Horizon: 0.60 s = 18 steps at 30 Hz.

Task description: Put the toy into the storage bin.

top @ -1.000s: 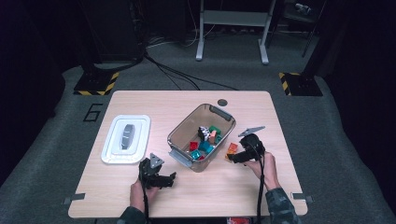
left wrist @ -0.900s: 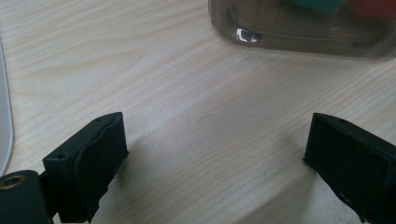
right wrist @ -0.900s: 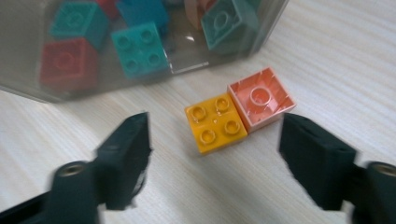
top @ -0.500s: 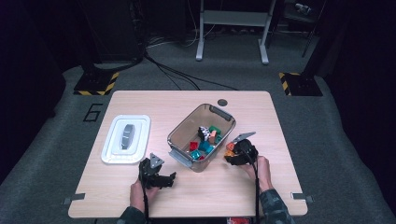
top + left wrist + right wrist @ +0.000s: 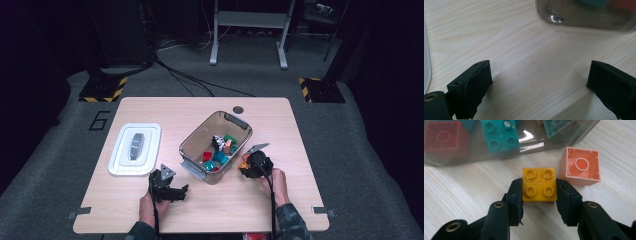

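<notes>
Right claw [image 5: 539, 192] just closed, pads pressing yellow brick [image 5: 539, 184] on tabletop [image 5: 461, 192]. Left claw [image 5: 539, 82] open, empty. Risk: lifting may nudge pink brick [image 5: 581, 166] just beyond, or strike bin wall [image 5: 499, 150] ahead.

My right tool [image 5: 539, 192] sits low over the desk [image 5: 300, 200], its jaws just closed in and pressing on both sides of what they hold. My left tool [image 5: 539, 82] rests low too, jaws spread wide with nothing between. Both forearms enter from the near edge.
</notes>
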Motion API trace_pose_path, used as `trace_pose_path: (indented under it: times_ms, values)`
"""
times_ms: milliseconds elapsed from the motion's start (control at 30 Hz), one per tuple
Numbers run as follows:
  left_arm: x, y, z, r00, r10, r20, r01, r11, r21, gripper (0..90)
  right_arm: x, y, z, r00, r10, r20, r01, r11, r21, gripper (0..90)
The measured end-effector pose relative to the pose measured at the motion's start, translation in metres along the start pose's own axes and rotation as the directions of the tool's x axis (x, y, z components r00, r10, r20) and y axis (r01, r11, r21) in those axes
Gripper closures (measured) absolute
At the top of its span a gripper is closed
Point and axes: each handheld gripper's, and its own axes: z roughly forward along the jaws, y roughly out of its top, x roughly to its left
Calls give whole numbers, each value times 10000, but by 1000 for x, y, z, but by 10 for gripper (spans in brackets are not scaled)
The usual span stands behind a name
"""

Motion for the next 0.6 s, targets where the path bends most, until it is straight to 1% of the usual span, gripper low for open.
trace_pose_path:
  times_ms: [100,133,233,333,367,433,533,600]
  values:
    - [0,0,0,10000,-6,1,6,10000,-2,54,-1,-1,-2,10000,-8,-61,8,10000,-37,588]
    - [0,0,0,10000,-12,2,12,10000,12,54,-1,-1,-3,9998,138,-108,-139,9999,-96,588]
    - [0,0,0,10000,-9,3,9,10000,14,54,-3,-3,-7,9995,206,-244,-212,9995,-224,588]
    - [0,0,0,10000,-7,0,7,10000,-3,54,-4,-3,-10,9991,324,-264,-333,9989,-339,589]
    - [0,0,0,10000,-1,-2,1,10000,14,54,-5,-3,-13,9991,286,-320,-297,9990,-340,589]
    - [0,0,0,10000,-16,3,16,10000,11,54,-6,-3,-18,9983,388,-425,-407,9982,-449,589]
    - [0,0,0,10000,-8,3,8,10000,12,54,-8,-3,-25,9978,499,-438,-525,9968,-605,589]
    - [0,0,0,10000,1,-2,-1,10000,-10,54,-9,-2,-30,9981,396,-474,-426,9972,-623,589]
